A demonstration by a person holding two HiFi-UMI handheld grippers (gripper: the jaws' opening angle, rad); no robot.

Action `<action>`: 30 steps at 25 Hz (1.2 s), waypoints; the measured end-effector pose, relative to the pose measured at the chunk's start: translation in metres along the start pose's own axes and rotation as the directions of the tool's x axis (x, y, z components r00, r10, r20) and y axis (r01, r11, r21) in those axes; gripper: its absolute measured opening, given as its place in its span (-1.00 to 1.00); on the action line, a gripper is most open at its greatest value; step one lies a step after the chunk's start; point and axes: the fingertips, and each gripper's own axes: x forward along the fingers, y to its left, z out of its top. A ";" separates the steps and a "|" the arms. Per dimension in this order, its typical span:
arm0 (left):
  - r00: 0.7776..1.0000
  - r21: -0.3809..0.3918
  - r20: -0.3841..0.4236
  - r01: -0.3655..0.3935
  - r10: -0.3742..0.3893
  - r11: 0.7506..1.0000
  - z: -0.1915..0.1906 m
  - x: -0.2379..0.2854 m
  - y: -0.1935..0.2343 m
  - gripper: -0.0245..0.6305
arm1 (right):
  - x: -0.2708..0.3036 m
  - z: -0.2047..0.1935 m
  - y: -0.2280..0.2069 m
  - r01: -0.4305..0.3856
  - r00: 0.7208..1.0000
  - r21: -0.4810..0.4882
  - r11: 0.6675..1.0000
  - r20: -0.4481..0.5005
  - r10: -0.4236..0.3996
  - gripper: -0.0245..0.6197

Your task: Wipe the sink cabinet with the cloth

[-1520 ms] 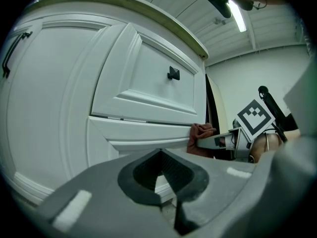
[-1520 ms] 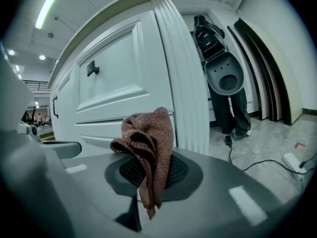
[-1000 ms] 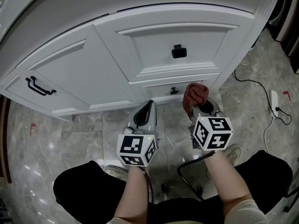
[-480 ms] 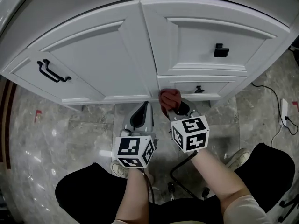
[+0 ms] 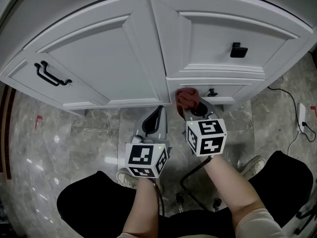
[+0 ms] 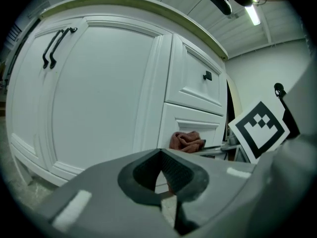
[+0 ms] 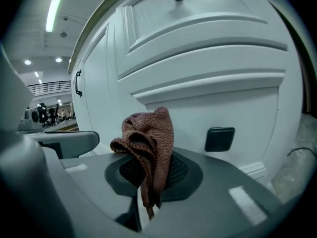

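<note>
While the cloth (image 7: 148, 138) is clamped in the closed jaws of the right gripper (image 7: 144, 187) | it is held at the low drawer (image 5: 233, 89) of the sink cabinet (image 5: 114, 58), contact uncertain | left gripper (image 6: 161, 157) is pressed together, empty | most panels are judged not yet wiped.

Your cloth (image 7: 148, 138) is a reddish-brown knit, bunched into a crumpled wad and pinched between the closed jaws of your right gripper (image 5: 192, 106), with a thin tail hanging below the pinch. It sits low against the sink cabinet (image 5: 124, 48), at the lower drawer, just left of the small black knob (image 7: 220, 139). Whether it touches the front can't be told. The cabinet is white, curved and panelled, with everything shut.
</note>
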 end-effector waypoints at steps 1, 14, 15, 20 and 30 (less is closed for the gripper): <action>1.000 0.005 -0.002 0.008 -0.008 1.000 0.000 0.001 -0.004 -0.93 | -0.002 0.000 -0.008 0.020 1.000 0.015 1.000 0.000 -0.020 -0.69; 0.999 0.015 0.001 0.042 -0.042 0.999 0.005 0.012 -0.024 -0.93 | -0.023 -0.008 -0.052 0.099 0.995 0.226 0.969 -0.025 -0.096 -0.69; 0.999 0.015 0.001 0.047 -0.047 0.999 0.006 0.014 -0.027 -0.93 | -0.025 -0.008 -0.053 0.098 0.995 0.228 0.969 -0.026 -0.095 -0.69; 0.997 0.016 0.003 0.075 -0.075 0.997 0.007 0.022 -0.042 -0.93 | -0.040 -0.005 -0.055 0.100 0.995 0.188 0.977 -0.023 -0.098 -0.69; 0.993 0.032 -0.017 0.115 -0.115 0.993 0.002 0.029 -0.065 -0.93 | -0.062 0.002 -0.099 0.184 0.983 0.153 0.971 -0.007 -0.185 -0.69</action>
